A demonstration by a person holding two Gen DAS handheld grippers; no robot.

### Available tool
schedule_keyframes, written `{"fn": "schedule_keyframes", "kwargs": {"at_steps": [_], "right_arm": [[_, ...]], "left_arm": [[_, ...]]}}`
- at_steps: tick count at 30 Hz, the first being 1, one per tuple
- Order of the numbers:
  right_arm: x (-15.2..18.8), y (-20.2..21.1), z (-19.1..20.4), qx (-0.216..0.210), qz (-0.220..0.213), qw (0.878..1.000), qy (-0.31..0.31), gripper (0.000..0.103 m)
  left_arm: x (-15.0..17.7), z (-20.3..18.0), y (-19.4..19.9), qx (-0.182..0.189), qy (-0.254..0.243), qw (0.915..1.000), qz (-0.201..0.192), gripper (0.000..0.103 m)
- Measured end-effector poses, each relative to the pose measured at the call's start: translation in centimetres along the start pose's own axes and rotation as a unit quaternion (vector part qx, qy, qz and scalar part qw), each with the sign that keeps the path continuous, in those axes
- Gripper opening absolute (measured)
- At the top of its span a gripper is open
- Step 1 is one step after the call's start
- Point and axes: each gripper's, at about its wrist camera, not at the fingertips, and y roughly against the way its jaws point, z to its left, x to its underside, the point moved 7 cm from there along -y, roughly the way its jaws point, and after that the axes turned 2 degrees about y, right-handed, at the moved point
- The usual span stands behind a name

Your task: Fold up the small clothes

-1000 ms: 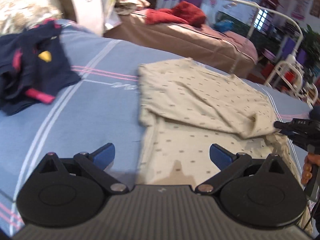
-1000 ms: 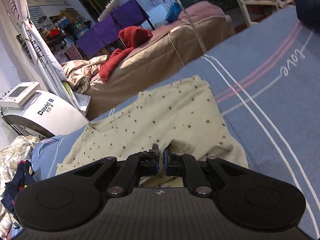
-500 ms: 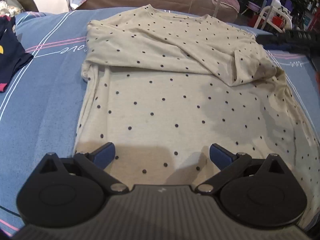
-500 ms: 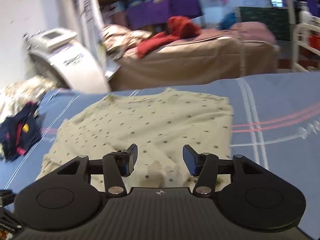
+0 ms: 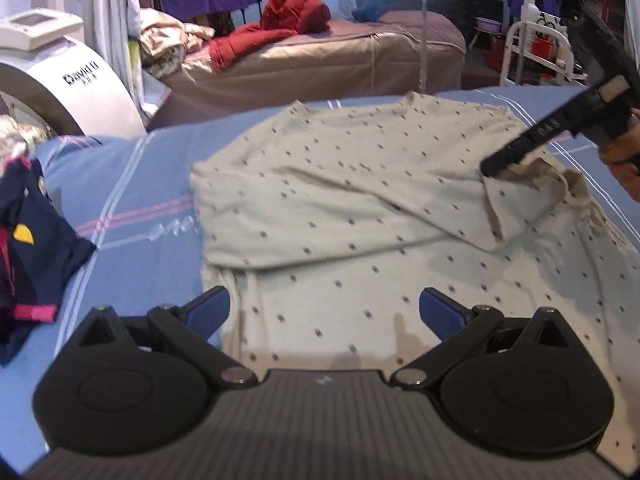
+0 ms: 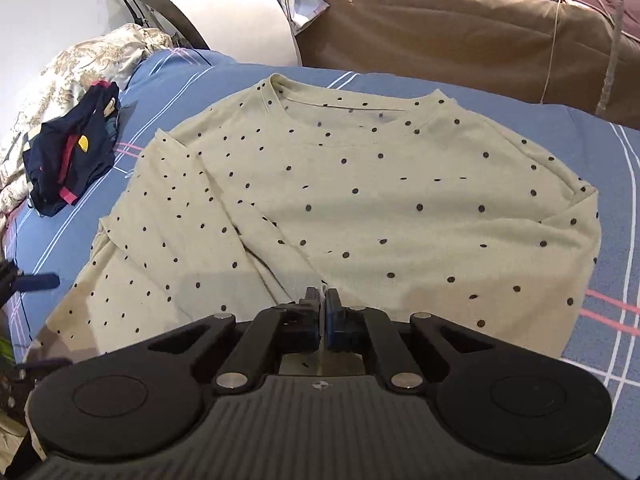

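A cluttered room lies behind a bed (image 6: 600,380) spread with a blue sheet marked by thin white and pink stripes; past it stands a second bed (image 5: 320,64) under a smooth tan cover with a rumpled red garment (image 5: 276,24) on top, and a rounded white machine (image 6: 236,12) sits by the near bed's far left corner. A cream shirt (image 6: 400,208), soft knit sprinkled with small dark dots, lies flat in the middle of the blue sheet, its long axis running away from the cameras, with the ribbed round neckline at the far end and the hem near the grippers. One long sleeve is folded across the chest, slanting from the left shoulder down to the right. A small heap of navy clothes (image 6: 68,160) with pink trim and a yellow patch lies well apart on the sheet's left edge. The left gripper (image 5: 324,314) hovers over the hem with its blue-padded jaws spread wide and nothing between them. The right gripper (image 6: 323,312) has its jaws pinched together on a thin fold of the shirt's cloth near the sleeve end; in the left wrist view its black fingers (image 5: 516,152) slant down onto the bunched cuff.
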Motion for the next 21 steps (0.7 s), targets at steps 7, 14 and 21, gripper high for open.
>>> {"fn": "schedule_keyframes", "kwargs": {"at_steps": [7,14,21], "right_arm": [[-2.0,5.3,-5.3,0.075,-0.106,0.983,-0.129,0.005],[-1.0,6.2,-10.8,0.184,-0.102,0.961,-0.182,0.005],[0.1,6.0,-11.3,0.186,-0.136,0.949,-0.215,0.055]], "left_arm": [[-5.9,3.8,-6.7,-0.059,-0.012,0.9978,-0.027,0.103],[-4.7,6.3,-11.5,-0.086,0.033,0.9947,0.046,0.103],[-2.8,7.5,-12.5,-0.054,0.082,0.9937,0.054,0.103]]}}
